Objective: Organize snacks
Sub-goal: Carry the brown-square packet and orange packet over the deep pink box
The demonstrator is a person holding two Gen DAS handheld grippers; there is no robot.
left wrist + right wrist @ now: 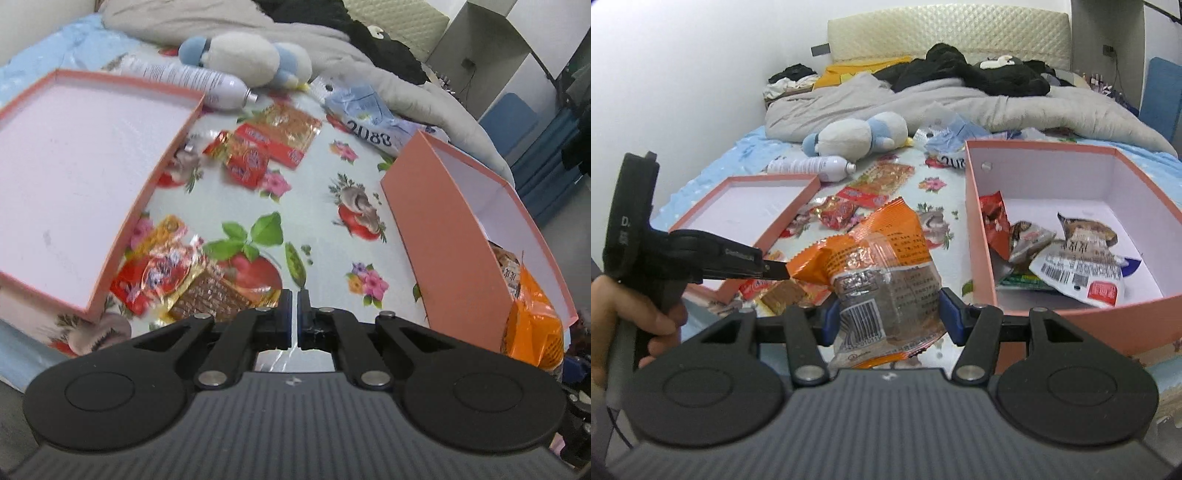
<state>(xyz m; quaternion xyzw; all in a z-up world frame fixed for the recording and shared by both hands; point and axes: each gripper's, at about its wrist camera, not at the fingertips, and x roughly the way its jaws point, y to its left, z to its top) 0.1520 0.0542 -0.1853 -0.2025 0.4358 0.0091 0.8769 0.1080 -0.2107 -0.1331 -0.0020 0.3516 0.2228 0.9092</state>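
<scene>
My right gripper [888, 314] is shut on an orange snack bag [886, 258], held up over the flowered bedsheet just left of the deep pink box [979, 229]. That box holds several packets, among them a white one [1078, 269] and a red one [995, 221]. My left gripper [295, 295] is shut with nothing between its fingers. In the right wrist view the left gripper [775, 269] has its tip beside the orange bag's left corner. Red-and-gold snack packets [251, 162] and a brown wafer pack [210, 295] lie on the sheet.
The shallow pink lid [155, 177] lies open side up on the left. A white spray bottle [207, 81], a blue-and-white plush toy [247, 59], a pale blue plastic bag [369, 110] and a grey duvet [960, 103] crowd the far side. A person's hand [628, 314] grips the left tool.
</scene>
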